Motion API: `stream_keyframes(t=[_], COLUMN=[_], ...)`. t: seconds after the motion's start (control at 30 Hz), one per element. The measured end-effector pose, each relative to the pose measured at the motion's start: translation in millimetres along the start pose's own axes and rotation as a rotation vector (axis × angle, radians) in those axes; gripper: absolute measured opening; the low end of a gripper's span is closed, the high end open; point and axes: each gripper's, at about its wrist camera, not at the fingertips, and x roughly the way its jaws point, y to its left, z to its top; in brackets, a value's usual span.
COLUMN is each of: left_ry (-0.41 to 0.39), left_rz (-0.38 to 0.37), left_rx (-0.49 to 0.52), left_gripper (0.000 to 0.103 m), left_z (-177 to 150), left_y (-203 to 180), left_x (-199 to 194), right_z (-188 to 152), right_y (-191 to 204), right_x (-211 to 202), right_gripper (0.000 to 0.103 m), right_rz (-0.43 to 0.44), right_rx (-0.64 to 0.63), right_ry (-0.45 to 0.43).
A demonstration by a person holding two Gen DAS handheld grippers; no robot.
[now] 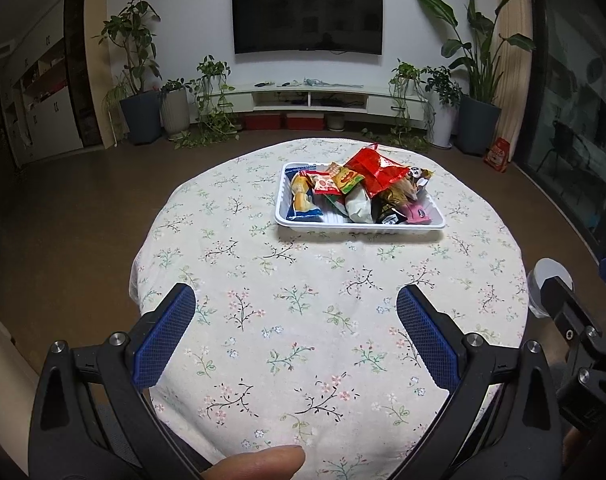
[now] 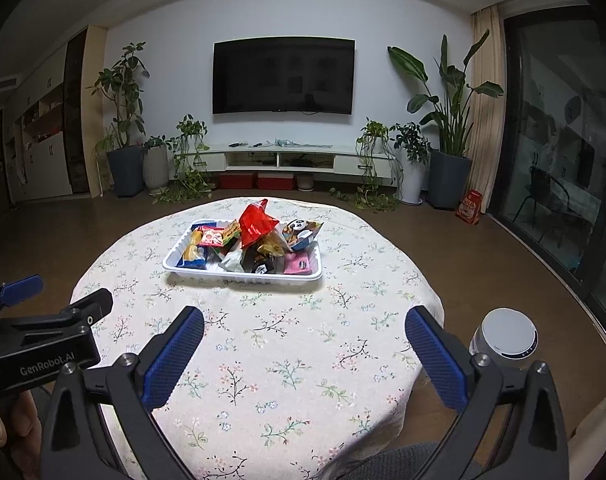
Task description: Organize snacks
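A white plastic tray point(image 1: 359, 227) point(image 2: 239, 276) sits on the far half of the round table and holds several snack packets. A red packet point(image 1: 377, 172) point(image 2: 257, 222) lies on top of the pile. A blue packet point(image 1: 301, 202) point(image 2: 191, 258) lies at the tray's left end, a pink one point(image 1: 417, 212) point(image 2: 297, 264) at its right front. My left gripper point(image 1: 297, 308) is open and empty over the near part of the table. My right gripper point(image 2: 305, 330) is open and empty, also short of the tray.
The table wears a floral cloth point(image 1: 303, 320) point(image 2: 271, 360). A white cylindrical device point(image 2: 505, 338) point(image 1: 543, 280) stands off the table's right edge. The left gripper's body point(image 2: 43, 336) shows at the left of the right wrist view. Brown floor, plants and a TV wall lie beyond.
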Motion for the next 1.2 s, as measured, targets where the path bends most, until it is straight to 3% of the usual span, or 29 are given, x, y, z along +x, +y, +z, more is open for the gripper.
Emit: stream_keyframes(t=[1.2], left_ry=[0.021], left_rz=[-0.021], left_rx=[0.008], left_gripper=[0.102], left_z=[-6.9], left_y=[-0.1], left_x=[7.0], right_z=[-9.0], right_y=[3.1], right_x=[3.2], right_gripper=[0.103], right_rz=[0.004], right_rx=[-0.004], right_ry=[0.013])
